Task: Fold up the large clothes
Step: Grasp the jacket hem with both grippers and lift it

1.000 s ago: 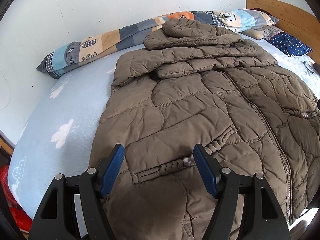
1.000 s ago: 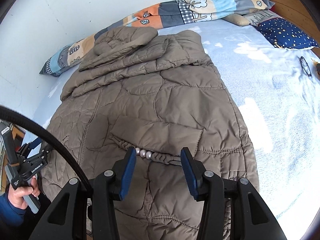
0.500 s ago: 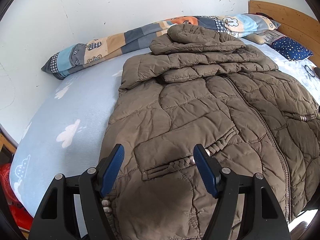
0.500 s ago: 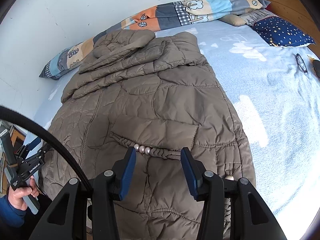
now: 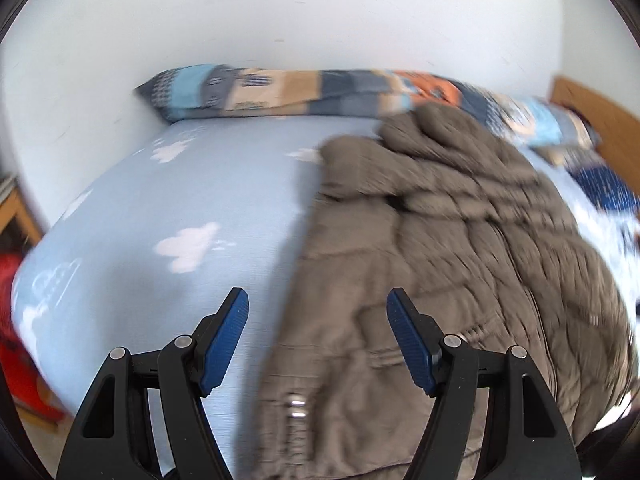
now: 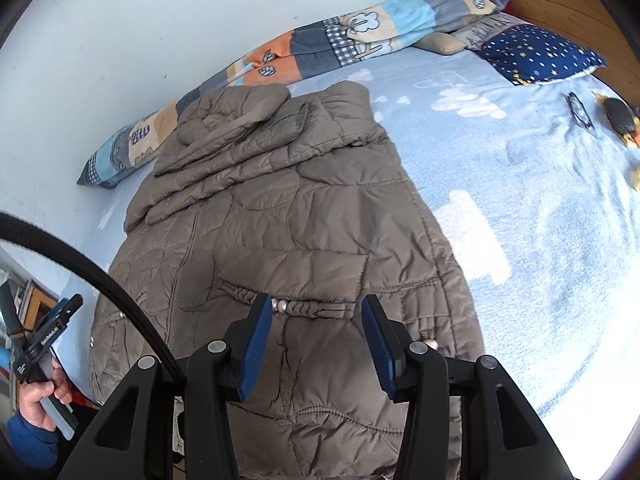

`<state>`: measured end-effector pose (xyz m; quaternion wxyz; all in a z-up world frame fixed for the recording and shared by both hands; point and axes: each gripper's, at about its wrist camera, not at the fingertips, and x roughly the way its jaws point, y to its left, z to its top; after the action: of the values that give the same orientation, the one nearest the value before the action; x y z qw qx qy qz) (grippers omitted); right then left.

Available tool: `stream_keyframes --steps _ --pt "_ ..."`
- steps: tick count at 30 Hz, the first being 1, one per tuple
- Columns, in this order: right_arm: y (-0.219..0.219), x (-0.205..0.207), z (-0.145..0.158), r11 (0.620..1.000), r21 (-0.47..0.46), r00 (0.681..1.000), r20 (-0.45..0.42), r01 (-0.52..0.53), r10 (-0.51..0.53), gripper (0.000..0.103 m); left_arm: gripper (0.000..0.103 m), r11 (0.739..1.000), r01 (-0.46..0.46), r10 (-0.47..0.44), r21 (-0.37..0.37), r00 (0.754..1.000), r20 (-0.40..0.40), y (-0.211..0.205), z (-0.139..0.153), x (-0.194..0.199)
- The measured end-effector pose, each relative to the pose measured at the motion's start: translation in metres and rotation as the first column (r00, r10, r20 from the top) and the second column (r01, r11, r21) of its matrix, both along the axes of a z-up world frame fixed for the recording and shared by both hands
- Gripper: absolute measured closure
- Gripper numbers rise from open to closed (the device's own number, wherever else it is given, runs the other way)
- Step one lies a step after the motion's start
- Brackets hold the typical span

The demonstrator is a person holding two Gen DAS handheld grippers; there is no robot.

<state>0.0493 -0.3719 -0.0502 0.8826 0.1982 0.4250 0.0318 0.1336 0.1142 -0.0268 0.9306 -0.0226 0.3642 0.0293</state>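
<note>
Jacket (image 6: 280, 220) lies on the bed beneath both released grippers' fingers (image 6: 256, 344), untouched by either.

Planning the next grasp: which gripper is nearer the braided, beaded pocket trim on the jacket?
Right. The right gripper hovers open directly over the braided trim; the left gripper, also open, straddles the jacket's left edge, partly over the blue sheet.
</note>
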Motion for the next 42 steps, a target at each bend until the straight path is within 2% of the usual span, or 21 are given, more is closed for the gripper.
stream_keyframes --steps 3,6,9,11,13,15,16,19,21,23,27,28,29,31,33,37,42 --pt "-0.009 -0.004 0.001 0.999 0.023 0.999 0.002 0.032 -0.032 0.052 0.032 0.995 -0.091 0.092 -0.042 0.996 0.018 0.030 0.007 -0.005" --pt "-0.016 -0.006 0.002 0.998 0.037 0.999 0.007 0.050 -0.050 0.052 0.032 0.972 -0.207 0.213 -0.107 0.976 0.045 0.070 0.017 -0.016" --pt "-0.023 -0.010 0.005 0.996 0.058 0.998 0.016 0.066 -0.067 0.051 0.029 0.947 -0.269 0.274 -0.175 0.962 0.008 0.100 0.015 -0.022" --pt "-0.027 -0.011 0.007 0.995 0.067 0.997 0.020 0.073 -0.074 0.049 0.029 0.943 -0.255 0.247 -0.215 0.967 -0.064 0.109 0.004 -0.021" --pt "-0.031 -0.013 0.009 0.994 0.078 0.997 0.021 0.079 -0.081 0.046 0.029 0.939 -0.217 0.180 -0.266 0.971 -0.158 0.109 -0.014 -0.017" --pt "-0.038 -0.016 0.009 0.992 0.095 0.996 0.019 0.087 -0.090 0.046 0.029 0.924 -0.192 0.116 -0.332 0.965 -0.235 0.105 -0.030 -0.017" --pt "-0.041 -0.017 0.008 0.990 0.103 0.995 0.016 0.093 -0.095 0.044 0.029 0.902 -0.180 0.065 -0.392 0.955 -0.288 0.103 -0.042 -0.016" --pt "-0.049 -0.023 0.003 0.985 0.131 0.994 -0.008 0.109 -0.108 0.042 0.029 0.856 -0.179 -0.015 -0.484 0.929 -0.370 0.093 -0.064 -0.017" --pt "-0.051 -0.026 -0.002 0.985 0.134 0.994 -0.032 0.111 -0.108 0.040 0.029 0.856 -0.182 -0.036 -0.484 0.913 -0.406 0.087 -0.072 -0.019" --pt "-0.053 -0.031 -0.008 0.985 0.133 0.993 -0.058 0.112 -0.105 0.038 0.029 0.879 -0.174 -0.039 -0.443 0.901 -0.432 0.078 -0.078 -0.023" --pt "-0.060 -0.043 -0.022 0.979 0.157 0.987 -0.115 0.131 -0.113 0.037 0.029 0.900 -0.140 -0.062 -0.413 0.897 -0.437 0.061 -0.084 -0.034" --pt "-0.063 -0.045 -0.025 0.975 0.171 0.985 -0.125 0.140 -0.119 0.037 0.032 0.903 -0.137 -0.062 -0.408 0.897 -0.438 0.059 -0.084 -0.037" --pt "-0.067 -0.048 -0.029 0.970 0.190 0.982 -0.142 0.153 -0.127 0.037 0.041 0.911 -0.128 -0.065 -0.392 0.894 -0.443 0.053 -0.086 -0.044" --pt "-0.073 -0.054 -0.035 0.962 0.212 0.976 -0.167 0.173 -0.138 0.037 0.050 0.926 -0.105 -0.074 -0.362 0.891 -0.449 0.042 -0.085 -0.054" --pt "-0.078 -0.059 -0.041 0.955 0.227 0.970 -0.190 0.191 -0.149 0.037 0.050 0.935 -0.102 -0.062 -0.340 0.896 -0.440 0.038 -0.081 -0.061" --pt "-0.085 -0.068 -0.046 0.941 0.236 0.957 -0.218 0.242 -0.191 0.037 0.046 0.907 -0.170 -0.029 -0.386 0.888 -0.459 0.051 -0.082 -0.063" --pt "-0.090 -0.069 -0.051 0.922 0.279 0.951 -0.233 0.268 -0.205 0.037 0.043 0.813 -0.293 -0.009 -0.504 0.859 -0.513 0.075 -0.094 -0.066"
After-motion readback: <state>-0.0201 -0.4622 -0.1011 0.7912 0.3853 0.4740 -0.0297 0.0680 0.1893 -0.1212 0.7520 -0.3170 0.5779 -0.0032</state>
